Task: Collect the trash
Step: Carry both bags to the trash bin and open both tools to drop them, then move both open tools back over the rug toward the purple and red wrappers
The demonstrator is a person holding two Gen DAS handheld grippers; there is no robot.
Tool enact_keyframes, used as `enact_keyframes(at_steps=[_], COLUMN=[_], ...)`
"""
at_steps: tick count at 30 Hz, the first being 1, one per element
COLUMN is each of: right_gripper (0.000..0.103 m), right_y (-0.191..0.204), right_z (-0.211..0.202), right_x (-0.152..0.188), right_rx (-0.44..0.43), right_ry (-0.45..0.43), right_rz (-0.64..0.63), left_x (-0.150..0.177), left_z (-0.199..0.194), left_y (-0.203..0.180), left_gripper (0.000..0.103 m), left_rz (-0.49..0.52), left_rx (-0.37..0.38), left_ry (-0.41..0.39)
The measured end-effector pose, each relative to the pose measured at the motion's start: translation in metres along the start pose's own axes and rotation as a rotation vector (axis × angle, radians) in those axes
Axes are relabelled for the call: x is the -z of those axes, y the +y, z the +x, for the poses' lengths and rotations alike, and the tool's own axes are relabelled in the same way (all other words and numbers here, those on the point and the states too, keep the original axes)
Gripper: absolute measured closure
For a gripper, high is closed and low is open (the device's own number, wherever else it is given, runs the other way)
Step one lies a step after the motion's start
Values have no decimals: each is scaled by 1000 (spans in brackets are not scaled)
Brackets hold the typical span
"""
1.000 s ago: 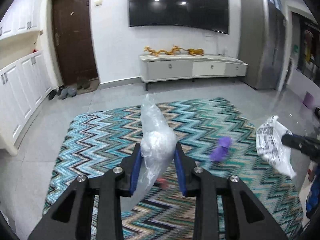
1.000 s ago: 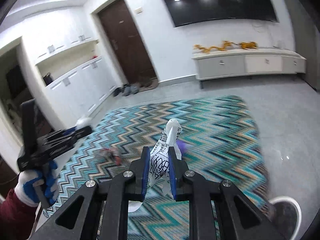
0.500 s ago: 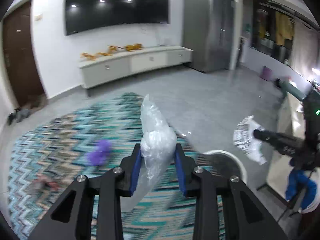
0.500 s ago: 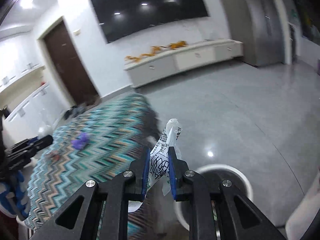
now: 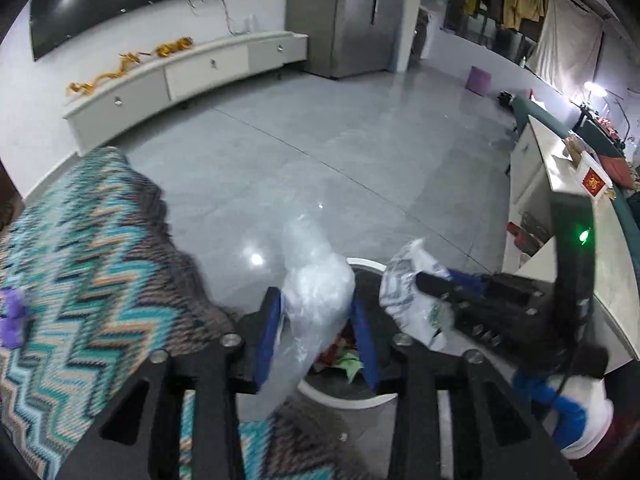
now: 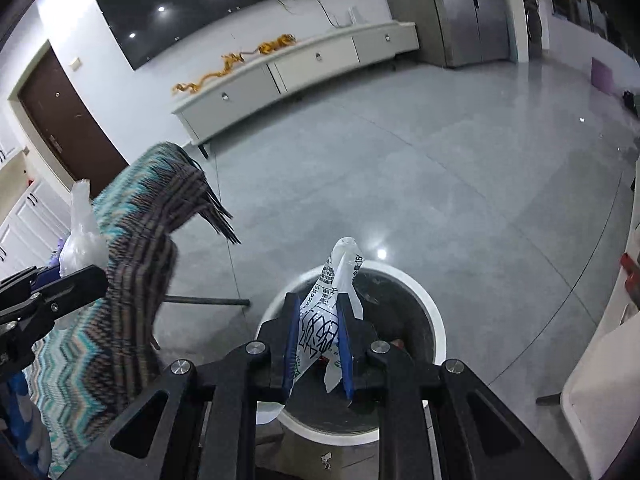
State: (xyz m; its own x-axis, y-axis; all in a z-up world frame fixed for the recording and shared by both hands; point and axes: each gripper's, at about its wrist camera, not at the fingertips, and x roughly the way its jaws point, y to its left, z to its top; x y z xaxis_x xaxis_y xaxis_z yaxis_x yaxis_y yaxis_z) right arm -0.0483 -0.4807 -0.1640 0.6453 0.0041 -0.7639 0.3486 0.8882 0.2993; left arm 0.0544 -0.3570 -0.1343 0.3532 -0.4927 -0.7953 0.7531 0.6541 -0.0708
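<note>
My left gripper [image 5: 316, 308] hangs over a round white-rimmed bin [image 5: 362, 398]. Its jaws are opening, and a puffy clear plastic bag [image 5: 316, 280] still stands between the blue pads, touching both near the tips. Colourful scraps [image 5: 340, 356] lie inside the bin. My right gripper [image 6: 318, 308] also hovers above the bin [image 6: 434, 320]. Its jaws are opening slightly, with the pads still pressing a white printed plastic bag [image 6: 324, 328]. From the left wrist view the right gripper [image 5: 420, 280] and its printed bag [image 5: 404, 292] show beside me. The left gripper [image 6: 92, 276] with the clear bag [image 6: 82, 240] shows at the right wrist view's left edge.
A zigzag teal rug [image 5: 80, 260] lies left of the bin, with a purple scrap [image 5: 14, 316] on it; its corner [image 6: 160, 232] looks blurred and rucked. A white counter [image 5: 580, 240] stands close on the right. A low white cabinet [image 5: 200, 72] and a steel fridge [image 5: 340, 12] line the far wall.
Both views swung from the rug to the bin, and both grippers came down over it. The left jaws stand wider around the clear bag than before.
</note>
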Motion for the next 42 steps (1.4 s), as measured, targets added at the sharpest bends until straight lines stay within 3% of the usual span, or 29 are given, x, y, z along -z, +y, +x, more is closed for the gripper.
enact_keyframes(at_steps=[1,2,6,9,14,25,30,32,42], right_gripper=[81,79,66,65,61,46,41,40,28], right_y=[-4,-7,-19,-22,-13,83,133,150,210], right_z=[6,11,22,13,-12,-76,-88,-91,-98], right_x=[0,1,3,4,-1,-26,-32,-33,-28], right_rx=[9,10,39,41,48,-55,-106,-122,-120], right_ry=[10,18,41,28,-19,-174,-212,-225,-272], right_rz=[3,8,26,36,26,-108,-179,-200,-275], left_x=[-2,-3,-9,-7,3,34,51,59,93], left_z=[4,6,12,3,-22,-105,-139,-152,-203], left_y=[-1,-2,-2,1,13,77,110,122,158], left_gripper=[47,41,40,40,40,40,37,30,23], left_rz=[-3,-5,-19,-18,-4,-124,-201,-227,-304], left_rx=[8,13,24,1,-137,-404,-465,-498,-592], left_ry=[-1,-8,-14,-36,-97,-234,-280,-300,-378])
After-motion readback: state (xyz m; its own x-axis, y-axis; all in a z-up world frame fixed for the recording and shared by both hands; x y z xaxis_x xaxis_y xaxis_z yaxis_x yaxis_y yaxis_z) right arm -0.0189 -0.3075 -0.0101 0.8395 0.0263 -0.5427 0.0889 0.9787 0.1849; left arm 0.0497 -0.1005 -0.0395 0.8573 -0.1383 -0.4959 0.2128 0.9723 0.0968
